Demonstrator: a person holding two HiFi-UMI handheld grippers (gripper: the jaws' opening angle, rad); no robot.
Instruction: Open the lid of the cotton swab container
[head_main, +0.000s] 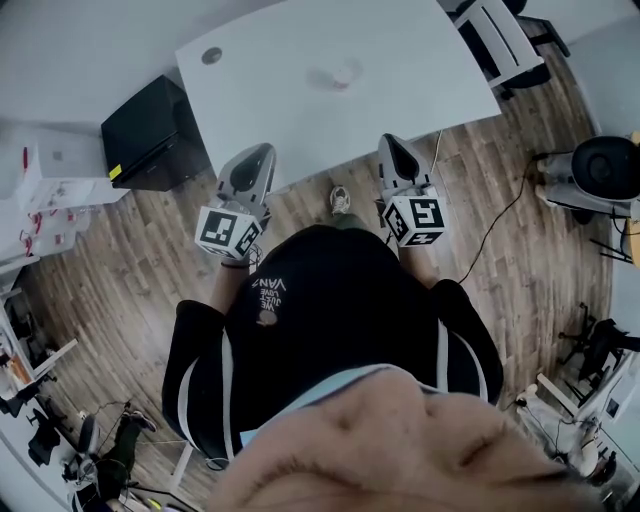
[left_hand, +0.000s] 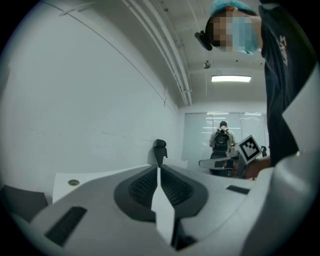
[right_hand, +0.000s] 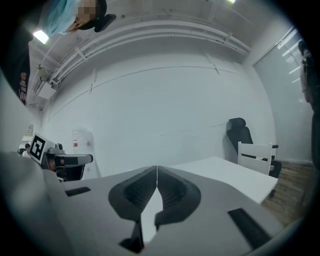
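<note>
A: Left tool (left_hand: 159, 170), right tool (right_hand: 157, 169): both jaws together, nothing between them. Held level, short of the table (head_main: 420, 70), presumably ready to reach.
B: Task item?
A: Cotton swab container (head_main: 342, 76): small, blurred, mid-table, well apart from both; lid state unreadable.
B: Writing?
A: Shirt (head_main: 330, 300) print, roughly "VANZ"; marker cubes (head_main: 228, 230) bear patterns only.

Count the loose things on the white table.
1: a blurry container near the table's middle. The grey disc looks built in. The near edge is partly hidden.
</note>
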